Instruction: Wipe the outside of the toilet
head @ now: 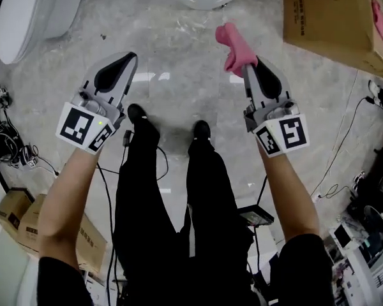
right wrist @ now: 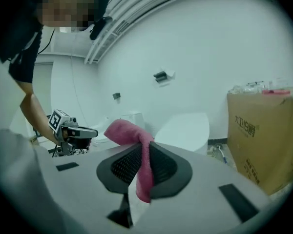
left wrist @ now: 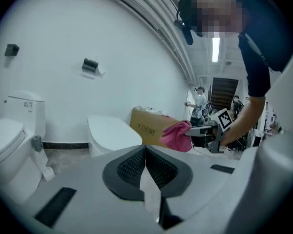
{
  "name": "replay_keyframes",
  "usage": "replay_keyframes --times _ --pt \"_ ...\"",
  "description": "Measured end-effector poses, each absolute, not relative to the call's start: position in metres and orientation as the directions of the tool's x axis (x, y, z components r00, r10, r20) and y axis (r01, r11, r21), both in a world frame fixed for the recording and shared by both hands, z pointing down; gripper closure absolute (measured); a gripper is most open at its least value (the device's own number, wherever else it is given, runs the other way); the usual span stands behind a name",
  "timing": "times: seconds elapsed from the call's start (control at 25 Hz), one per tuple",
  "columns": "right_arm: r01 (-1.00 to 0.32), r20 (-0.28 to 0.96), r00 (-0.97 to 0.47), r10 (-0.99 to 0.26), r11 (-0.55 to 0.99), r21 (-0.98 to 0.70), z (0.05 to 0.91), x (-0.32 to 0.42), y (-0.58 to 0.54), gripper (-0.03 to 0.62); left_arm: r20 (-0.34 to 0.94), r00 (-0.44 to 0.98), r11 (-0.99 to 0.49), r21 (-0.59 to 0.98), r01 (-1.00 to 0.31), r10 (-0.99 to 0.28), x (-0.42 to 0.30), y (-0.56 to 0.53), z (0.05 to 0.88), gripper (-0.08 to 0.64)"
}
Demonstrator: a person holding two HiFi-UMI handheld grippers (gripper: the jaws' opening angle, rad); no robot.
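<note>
Bright overhead light glares off the floor (head: 179, 56); gripper views fisheye, darkening at the corners.

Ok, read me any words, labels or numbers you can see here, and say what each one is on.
"大卫" plus two characters too blurred to read: side of the cardboard box.
Label on the toilet tank: too small to read.
Print on the cartons by the person's left arm: too small to read.
Square markers on the left gripper and right gripper: patterns only, no words.
</note>
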State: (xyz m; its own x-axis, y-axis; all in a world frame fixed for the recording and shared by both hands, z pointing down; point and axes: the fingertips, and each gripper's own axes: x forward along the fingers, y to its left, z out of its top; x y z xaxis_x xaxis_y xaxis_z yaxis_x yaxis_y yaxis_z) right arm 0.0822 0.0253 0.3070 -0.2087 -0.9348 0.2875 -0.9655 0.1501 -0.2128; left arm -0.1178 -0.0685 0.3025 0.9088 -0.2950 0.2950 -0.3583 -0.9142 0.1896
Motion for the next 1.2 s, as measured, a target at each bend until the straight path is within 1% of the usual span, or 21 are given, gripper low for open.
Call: replay_keyframes --times 0.12,0.32,0.44,0.52,0.72,0.84,0.92,1.04,1.2 --pt "-0.96 0.232 -0.259 -0.938 0.222 -0.173 0.217 0.086 0.034 0.529 0.239 0.909 -0.901 0.194 -0.388 -0.34 -0.105 -0.052 0.216 0.545" --pt "-0.953 0.091 -0.268 -0.959 0.25 -0.171 0.056 0.107 0.051 0.529 0.153 0.927 -0.916 0.166 -0.366 -0.343 -0.088 -0.018 0.075 0.545" --pt "-0.953 0.024 -0.281 -0.96 0.276 -0.125 -0.015 0.114 0.076 0.529 0.119 0.925 -0.922 0.106 -0.372 -0.36 -0.077 0.006 0.008 0.545" --pt "-0.953 -0.008 -0.282 -0.959 0.281 -0.116 -0.047 0.118 0.096 0.529 0.089 0.914 -0.913 0.073 -0.402 -0.396 -0.077 0.021 -0.027 0.545" --pt "-0.964 -0.049 -0.221 -0.974 0.226 -0.143 -0.083 0.132 0.136 0.529 0.031 0.86 -0.858 0.069 -0.51 -0.509 -0.093 0.045 -0.076 0.545" --pt "-0.976 -0.047 -0.164 -0.985 0.169 -0.138 -0.082 0.141 0.155 0.529 0.024 0.837 -0.835 0.048 -0.548 -0.547 -0.104 0.053 -0.087 0.546" --pt "-0.98 -0.031 -0.141 -0.99 0.144 -0.141 -0.075 0.144 0.168 0.529 0.02 0.821 -0.818 0.066 -0.571 -0.571 -0.112 0.058 -0.088 0.546" --pt "-0.984 -0.003 -0.116 -0.993 0.115 -0.137 -0.067 0.144 0.191 0.529 0.021 0.81 -0.804 0.102 -0.585 -0.586 -0.119 0.071 -0.085 0.545" --pt "-0.989 0.021 -0.093 -0.995 0.09 -0.117 -0.066 0.137 0.22 0.529 0.021 0.821 -0.812 0.136 -0.567 -0.57 -0.118 0.097 -0.077 0.545"
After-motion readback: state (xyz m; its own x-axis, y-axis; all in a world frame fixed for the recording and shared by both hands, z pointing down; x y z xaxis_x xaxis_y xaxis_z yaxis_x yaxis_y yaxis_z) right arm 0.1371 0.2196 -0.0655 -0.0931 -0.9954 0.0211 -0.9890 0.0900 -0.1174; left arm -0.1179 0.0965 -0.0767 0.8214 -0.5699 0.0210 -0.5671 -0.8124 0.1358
